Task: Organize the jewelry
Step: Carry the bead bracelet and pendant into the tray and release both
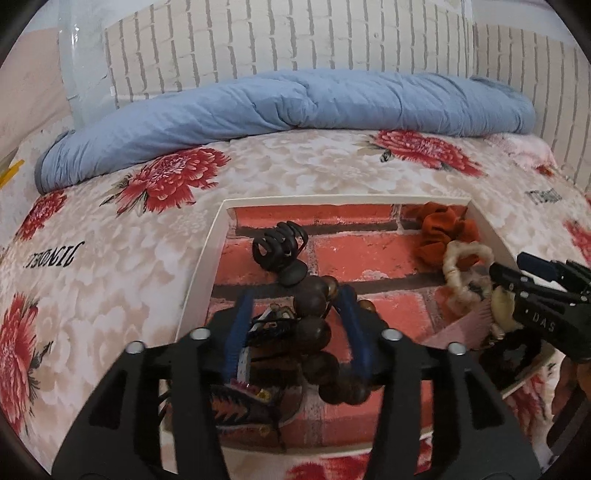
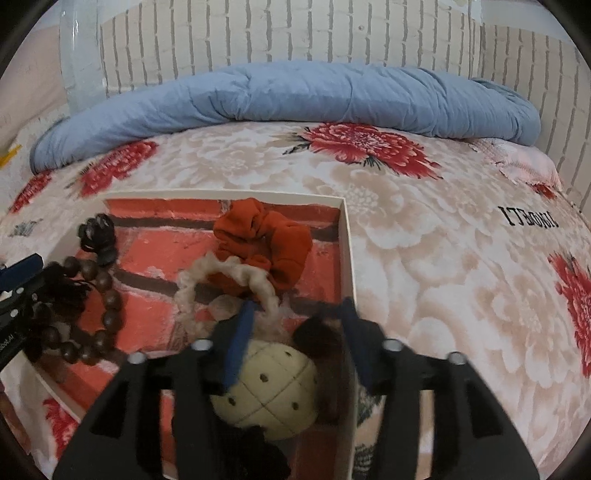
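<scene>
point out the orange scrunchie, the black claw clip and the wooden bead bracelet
orange scrunchie [image 2: 264, 240], right wrist view, middle of the bunched fabric
black claw clip [image 1: 279, 245], left wrist view, its curved teeth
wooden bead bracelet [image 2: 110, 301], right wrist view, one bead

Two wrist fisheyes, close, angled down from tray's near side, sharing tray, blue quilt

A bedspread with large red flowers on a cream ground covers the bed, with dark lettering printed near its left and right edges. Along its far edge lies a rolled blue quilt, reaching almost from side to side. Behind the quilt stands a wall of pale brick pattern.
</scene>
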A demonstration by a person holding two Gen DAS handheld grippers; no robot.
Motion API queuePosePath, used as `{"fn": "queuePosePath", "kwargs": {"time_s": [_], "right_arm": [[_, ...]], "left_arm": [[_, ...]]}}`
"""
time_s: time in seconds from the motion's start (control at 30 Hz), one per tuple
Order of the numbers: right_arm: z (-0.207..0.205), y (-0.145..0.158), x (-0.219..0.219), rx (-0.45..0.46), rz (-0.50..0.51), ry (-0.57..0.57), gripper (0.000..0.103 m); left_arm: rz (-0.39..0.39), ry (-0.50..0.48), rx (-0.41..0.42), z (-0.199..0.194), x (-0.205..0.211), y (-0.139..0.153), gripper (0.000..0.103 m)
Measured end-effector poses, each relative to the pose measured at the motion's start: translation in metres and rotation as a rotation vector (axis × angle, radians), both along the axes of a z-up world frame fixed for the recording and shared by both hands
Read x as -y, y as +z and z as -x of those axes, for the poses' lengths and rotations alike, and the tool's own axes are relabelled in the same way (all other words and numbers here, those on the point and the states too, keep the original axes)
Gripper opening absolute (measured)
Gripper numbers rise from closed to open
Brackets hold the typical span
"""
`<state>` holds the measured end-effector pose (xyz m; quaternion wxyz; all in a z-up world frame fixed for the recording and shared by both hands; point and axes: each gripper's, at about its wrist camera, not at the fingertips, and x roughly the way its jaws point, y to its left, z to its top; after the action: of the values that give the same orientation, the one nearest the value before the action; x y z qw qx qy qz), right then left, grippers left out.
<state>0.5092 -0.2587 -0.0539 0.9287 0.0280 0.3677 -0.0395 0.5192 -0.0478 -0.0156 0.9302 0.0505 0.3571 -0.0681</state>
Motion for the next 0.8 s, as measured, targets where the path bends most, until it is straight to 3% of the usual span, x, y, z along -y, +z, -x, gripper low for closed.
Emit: {"fn": "queuePosePath", "kwargs": {"time_s": [0.23,0.37,0.5,0.8], "right_arm": [[0.029,0.015,0.003,0.045,0.002,0.000,0.088],[0.051,0.026,0.000,0.078,-0.004,0.002,0.091],[0.083,0.037,-0.010,0.122,0.012,0.012,0.099],[0.174,0.041,-0.033,0.212,0.069,0.047,0.099]], "left_arm": [[0.008,0.010,0.061,0.036,-0.010,0.029,0.085],[0.012,0.034,0.110,0.065,-0.023,0.049,0.098],[-0.003,0.055,0.143,0.098,-0.034,0.063,0.098],[0.029,0.110,0.218,0.190,-0.056,0.073,0.098]]}}
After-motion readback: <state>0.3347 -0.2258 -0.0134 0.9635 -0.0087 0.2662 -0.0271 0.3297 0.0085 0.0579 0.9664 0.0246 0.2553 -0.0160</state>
